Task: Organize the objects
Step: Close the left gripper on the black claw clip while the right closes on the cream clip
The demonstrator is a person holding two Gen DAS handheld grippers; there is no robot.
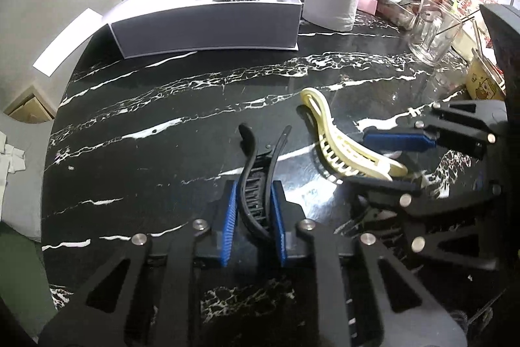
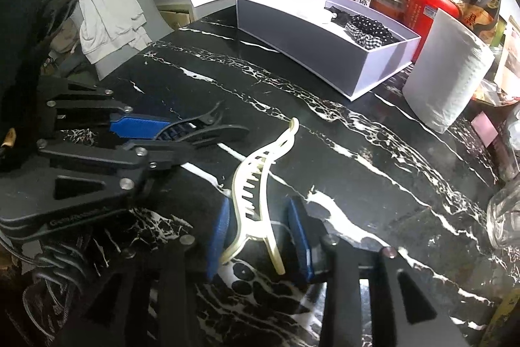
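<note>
Left tongs (image 1: 253, 217) closed on black hair clip (image 1: 256, 184), bench (image 1: 162, 119) centre. Right tongs (image 2: 260, 230) part-open around cream clip (image 2: 256, 184); grip uncertain. White box (image 1: 208, 25) at 11 o'clock. Advice: lift level, keep clips apart, release low inside box.

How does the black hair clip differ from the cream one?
The black hair clip is dark and pinched between the left hand-held gripper's blue pads; the cream hair clip is pale and sits loosely inside the right hand-held gripper's wider gap. Both are toothed, curved clips on the marble table.
</note>
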